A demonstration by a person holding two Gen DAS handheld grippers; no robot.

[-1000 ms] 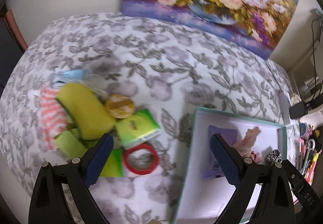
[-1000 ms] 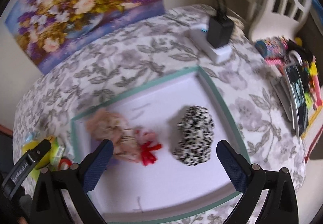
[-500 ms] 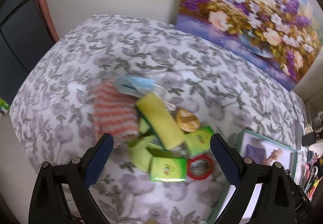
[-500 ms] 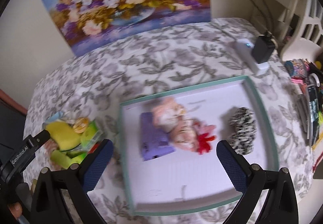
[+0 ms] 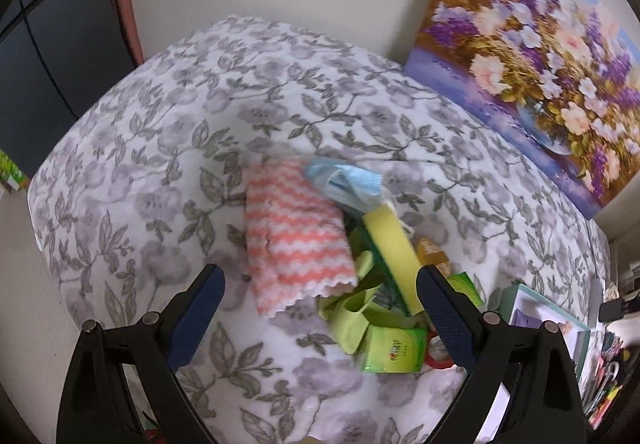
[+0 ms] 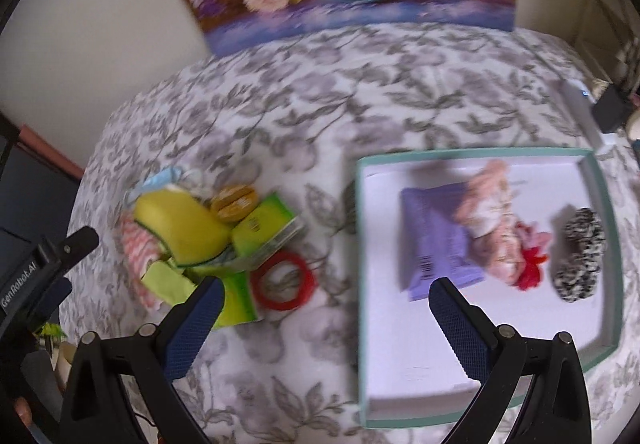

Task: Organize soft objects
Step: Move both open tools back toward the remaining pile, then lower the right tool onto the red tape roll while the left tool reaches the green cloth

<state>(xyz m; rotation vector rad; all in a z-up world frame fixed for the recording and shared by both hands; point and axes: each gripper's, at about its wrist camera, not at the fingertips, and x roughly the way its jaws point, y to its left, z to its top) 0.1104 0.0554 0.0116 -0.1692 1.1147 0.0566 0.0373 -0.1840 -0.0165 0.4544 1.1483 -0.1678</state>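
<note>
Both my grippers, left (image 5: 318, 296) and right (image 6: 326, 308), are released, empty. Blur obscures the pile; the sponge (image 5: 390, 252) apparently overlaps the striped cloth (image 5: 294, 232). Tray (image 6: 600, 179) edge is cut off.

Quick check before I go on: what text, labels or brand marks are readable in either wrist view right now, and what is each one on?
"GenRobot.AI": white lettering on the black body of the left gripper, seen in the right wrist view.
Green packet: a red and yellow logo with small print, too blurred to read.
Second green packet: faint print, too blurred to read.
Purple packet in the tray: dark markings, unreadable.
</note>
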